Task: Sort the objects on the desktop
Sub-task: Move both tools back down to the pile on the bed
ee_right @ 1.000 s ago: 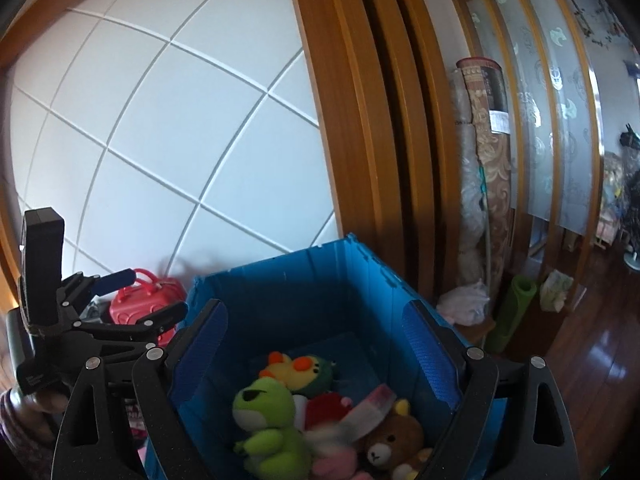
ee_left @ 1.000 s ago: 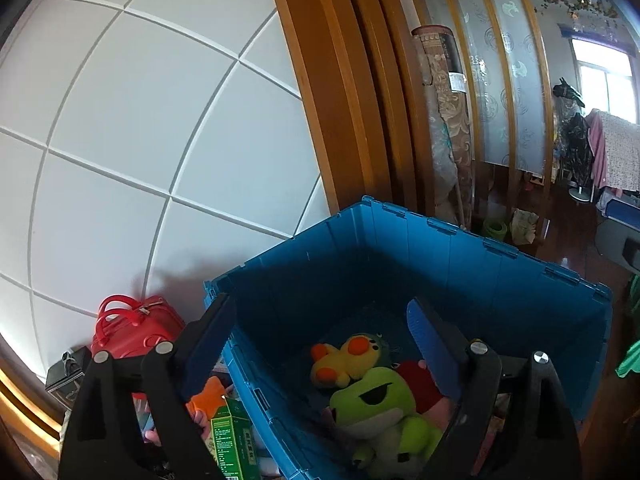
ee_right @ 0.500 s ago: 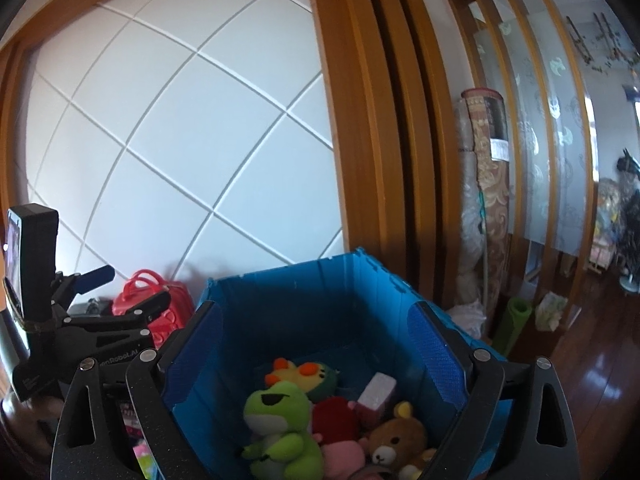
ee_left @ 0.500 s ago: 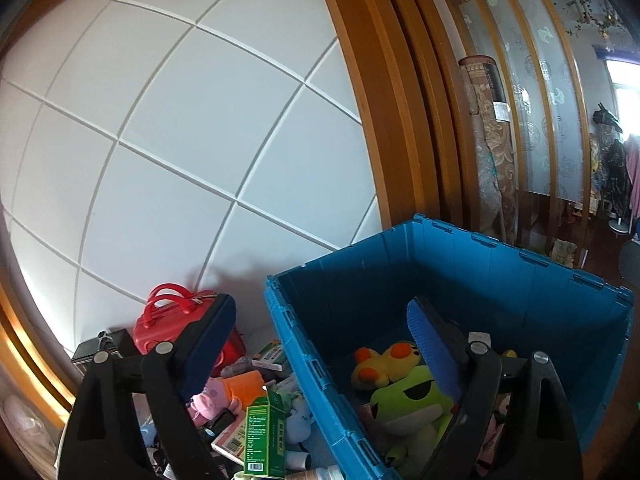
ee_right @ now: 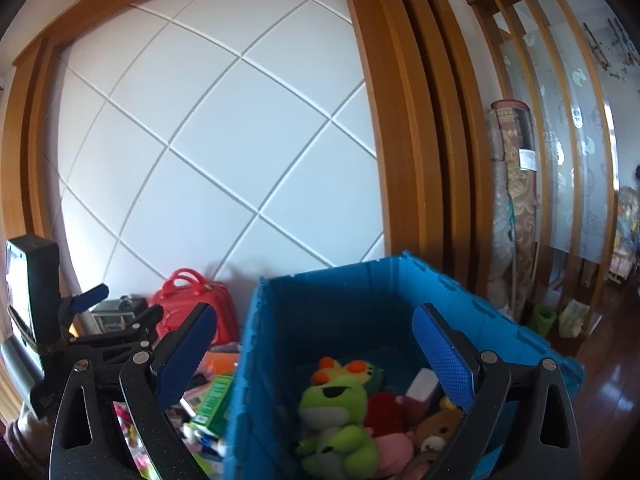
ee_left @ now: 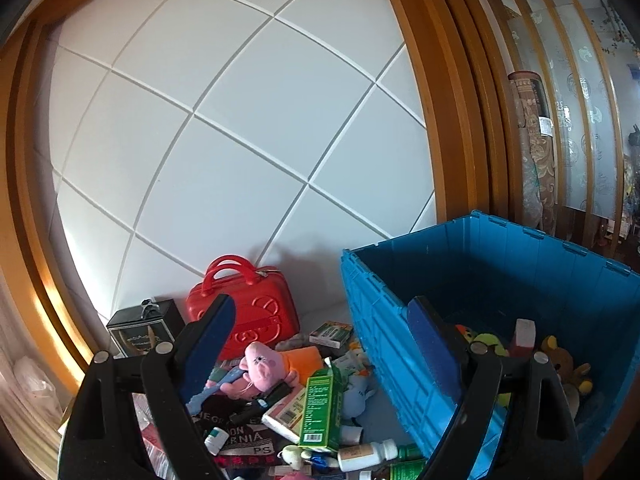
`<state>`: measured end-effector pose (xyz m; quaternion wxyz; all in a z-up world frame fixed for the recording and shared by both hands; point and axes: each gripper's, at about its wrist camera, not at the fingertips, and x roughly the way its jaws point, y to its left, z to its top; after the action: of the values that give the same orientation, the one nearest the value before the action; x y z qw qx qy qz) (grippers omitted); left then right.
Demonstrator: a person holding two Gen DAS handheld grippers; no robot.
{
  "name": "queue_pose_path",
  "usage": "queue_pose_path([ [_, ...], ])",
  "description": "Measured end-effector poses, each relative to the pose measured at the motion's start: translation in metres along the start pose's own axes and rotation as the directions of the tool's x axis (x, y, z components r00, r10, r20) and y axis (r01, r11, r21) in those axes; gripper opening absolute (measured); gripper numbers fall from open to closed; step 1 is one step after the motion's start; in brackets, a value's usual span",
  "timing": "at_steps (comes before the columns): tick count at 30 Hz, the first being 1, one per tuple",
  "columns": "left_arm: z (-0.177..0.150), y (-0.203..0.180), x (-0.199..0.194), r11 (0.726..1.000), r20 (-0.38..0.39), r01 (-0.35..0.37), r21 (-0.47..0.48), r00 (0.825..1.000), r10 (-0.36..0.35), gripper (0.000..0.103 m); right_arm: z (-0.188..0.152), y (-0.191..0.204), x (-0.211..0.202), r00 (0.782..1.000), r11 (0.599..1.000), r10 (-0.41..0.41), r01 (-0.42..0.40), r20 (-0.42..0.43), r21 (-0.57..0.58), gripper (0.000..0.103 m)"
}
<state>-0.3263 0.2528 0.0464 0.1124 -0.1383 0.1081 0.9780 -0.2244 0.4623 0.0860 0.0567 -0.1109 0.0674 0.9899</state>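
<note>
At six o'clock beneath the wide-open, empty left hand-held gripper [ee_left: 320, 328], the pink plush pig [ee_left: 262, 366] looks light and soft. Its body suits gripping. The right hand-held gripper [ee_right: 316, 342] hangs wide and empty over the blue plastic crate [ee_right: 360, 292].

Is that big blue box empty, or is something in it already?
Partly filled. The blue box holds a green frog plush, a brown bear and other soft toys.

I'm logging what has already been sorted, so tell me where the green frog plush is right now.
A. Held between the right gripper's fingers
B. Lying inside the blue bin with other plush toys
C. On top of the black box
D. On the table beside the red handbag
B: the green frog plush lies inside the blue bin among other plush toys, and the right gripper is open and empty.
</note>
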Motion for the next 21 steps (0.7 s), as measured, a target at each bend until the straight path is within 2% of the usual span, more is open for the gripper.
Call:
queue_pose_path([
  [5,-0.031,0.062,-0.015,0.997,-0.008,-0.073,0.011,0.997,0.073,0.088,-0.012,0.055,-0.001,0.998,0.998,0.054,-0.055,-0.03,-0.022,0.1],
  [12,-0.086,0.168,-0.037,0.981,-0.019,-0.195,0.015,0.981,0.195,0.088,-0.048,0.136,0.01,0.992,0.992,0.111,-0.115,-0.067,-0.058,0.102],
  [19,-0.137,0.233,-0.027,0.96,-0.084,-0.279,0.032,0.956,0.281,0.088,-0.099,0.186,0.053,0.973,0.99,0.132,-0.137,-0.19,-0.016,0.102],
  [21,-0.15,0.247,-0.021,0.955,-0.119,-0.297,0.016,0.948,0.296,0.088,-0.114,0.197,0.068,0.967,0.991,0.12,-0.132,-0.226,-0.037,0.102],
])
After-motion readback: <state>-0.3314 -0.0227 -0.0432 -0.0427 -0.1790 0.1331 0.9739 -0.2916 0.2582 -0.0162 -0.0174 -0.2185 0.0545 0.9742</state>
